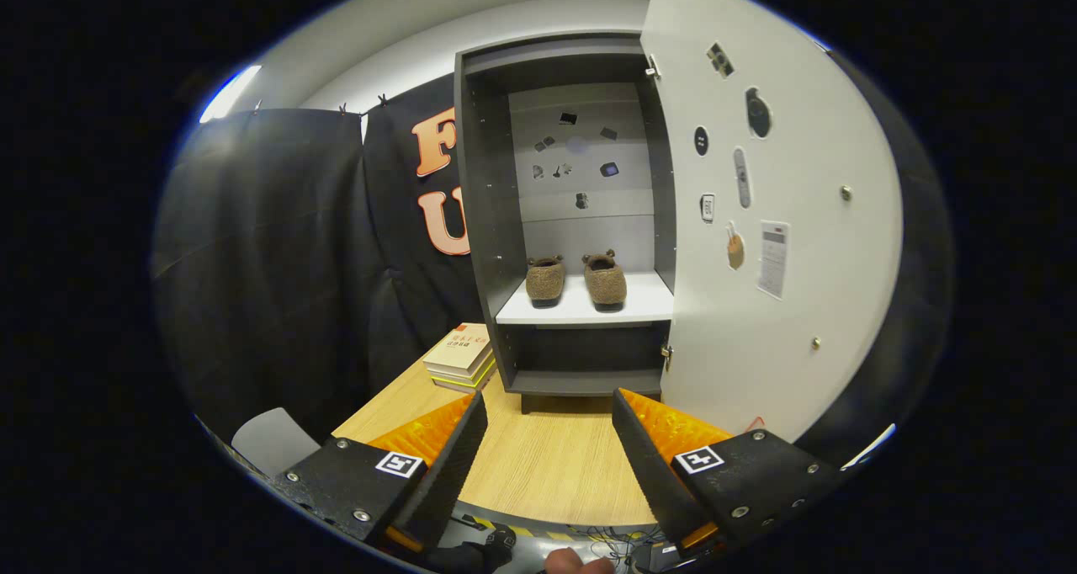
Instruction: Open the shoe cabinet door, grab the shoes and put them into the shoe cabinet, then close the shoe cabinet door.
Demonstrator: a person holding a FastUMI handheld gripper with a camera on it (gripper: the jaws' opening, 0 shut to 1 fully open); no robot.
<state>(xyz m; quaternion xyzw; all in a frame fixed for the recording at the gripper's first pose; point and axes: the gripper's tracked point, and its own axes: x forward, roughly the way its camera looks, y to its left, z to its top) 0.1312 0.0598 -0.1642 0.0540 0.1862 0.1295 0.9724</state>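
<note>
Both shoes: left one (545,280) and right one (605,279) are sitting side by side on the white shelf (580,310) inside the shoe cabinet (484,220), toes pointing inward, slightly apart, neither touching the walls as far as I can tell. So the loading step looks finished; judging by this, the closing step is in hand. The door (774,204) is standing wide open, swung out at about 2 o'clock from the gripper (549,439), its inner face carrying stickers and small fittings. The jaws are standing released, spread wide, gripping nothing, bare wooden worktop (547,465) showing between them. The gripper is hanging back from the cabinet, with the cabinet base straight ahead at 12 o'clock, beyond the fingertips. A stack of books (460,358) is lying on the worktop at about 11 o'clock, just beside the cabinet's left wall, clear of the door's swing. Next move, as I read it: getting around to the outer side of the door at 2–3 o'clock, near its free edge, and pushing it in an arc toward the opening. No grasp needed, a flat push with one finger should do; jaws could be staying open. Risk: the door edge slipping off the finger mid-swing, or the push nudging the whole cabinet on the worktop. Hinges are sitting at the cabinet's right wall, so the arc is running right to left.
</note>
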